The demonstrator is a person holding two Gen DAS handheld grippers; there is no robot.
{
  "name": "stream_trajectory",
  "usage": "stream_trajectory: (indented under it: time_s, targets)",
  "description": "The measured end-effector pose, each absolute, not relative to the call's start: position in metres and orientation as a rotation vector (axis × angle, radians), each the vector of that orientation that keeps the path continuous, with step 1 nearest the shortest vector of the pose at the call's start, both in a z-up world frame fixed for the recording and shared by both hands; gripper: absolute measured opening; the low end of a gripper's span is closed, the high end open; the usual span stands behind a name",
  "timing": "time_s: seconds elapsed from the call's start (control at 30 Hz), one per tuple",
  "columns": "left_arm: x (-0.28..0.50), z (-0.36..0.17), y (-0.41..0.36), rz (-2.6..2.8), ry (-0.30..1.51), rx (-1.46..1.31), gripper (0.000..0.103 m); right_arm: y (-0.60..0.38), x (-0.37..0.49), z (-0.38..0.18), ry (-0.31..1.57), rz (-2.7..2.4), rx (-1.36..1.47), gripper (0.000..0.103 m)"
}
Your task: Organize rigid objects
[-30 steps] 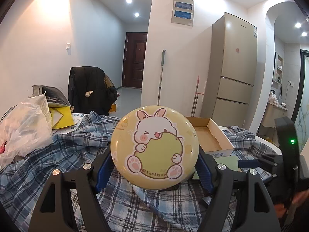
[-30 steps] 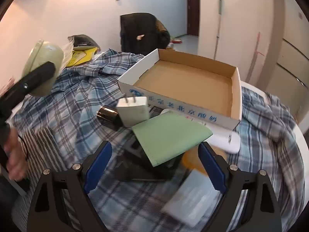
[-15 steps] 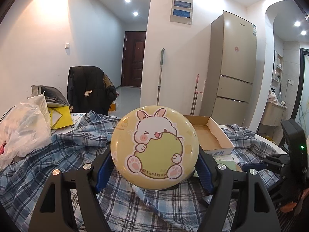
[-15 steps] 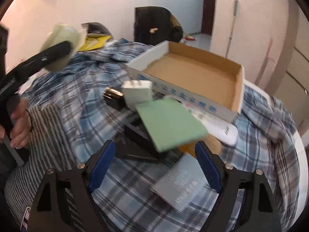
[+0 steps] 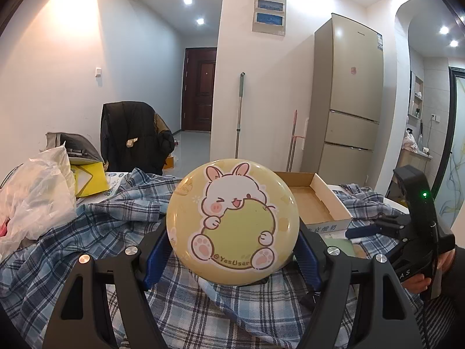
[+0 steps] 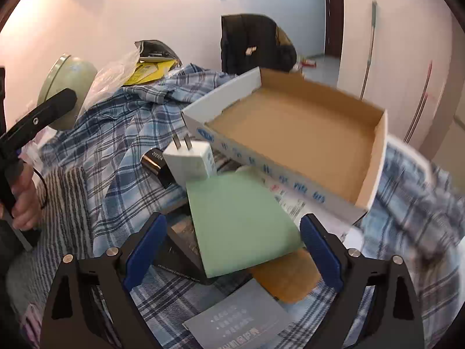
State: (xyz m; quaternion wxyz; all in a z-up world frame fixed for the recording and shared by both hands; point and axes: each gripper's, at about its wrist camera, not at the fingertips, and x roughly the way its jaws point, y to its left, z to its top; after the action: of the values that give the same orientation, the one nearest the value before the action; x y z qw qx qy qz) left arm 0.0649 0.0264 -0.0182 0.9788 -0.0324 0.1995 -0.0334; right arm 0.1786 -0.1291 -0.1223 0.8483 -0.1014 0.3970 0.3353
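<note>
Left hand-held gripper (image 5: 232, 250) pinching round tin (image 5: 232, 221), held up. Right hand-held gripper (image 6: 232, 247) spread wide over green card (image 6: 238, 218), near box (image 6: 290, 136).

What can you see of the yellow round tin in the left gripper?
The round tin is glossy, metal-looking and yellow, with a domed face that shows a cartoon white rabbit hugging a green ball and the text "@YesUser". The left gripper holds it on edge between blue pads, above the plaid cloth. The right wrist view shows its plain greenish back.
</note>
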Motion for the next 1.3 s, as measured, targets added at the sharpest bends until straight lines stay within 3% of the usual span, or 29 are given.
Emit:
stream_trajectory:
  time_s: [0.3, 0.4, 0.47, 0.7, 0.87, 1.3]
  targets:
    - [0.064, -0.018, 0.025, -0.074, 0.403, -0.056, 0.077, -0.112, 0.137, -0.112, 0.823, 0.724, -0.204, 0.089]
    - [0.064, -0.017, 0.025, -0.076, 0.400, -0.057, 0.077, -0.105, 0.122, -0.103, 0.722, 0.656, -0.253, 0.088]
    - [0.064, -0.017, 0.024, -0.074, 0.397, -0.054, 0.077, -0.106, 0.124, -0.096, 0.646, 0.616, -0.288, 0.093]
    - [0.063, -0.018, 0.024, -0.073, 0.396, -0.052, 0.077, -0.136, 0.194, -0.119, 0.843, 0.593, -0.135, 0.096]
    - [0.064, -0.018, 0.024, -0.075, 0.402, -0.054, 0.077, -0.141, 0.194, -0.123, 0.894, 0.665, -0.045, 0.096]
    - [0.063, -0.017, 0.022, -0.080, 0.402, -0.045, 0.077, -0.099, 0.132, -0.112, 0.795, 0.612, -0.195, 0.096]
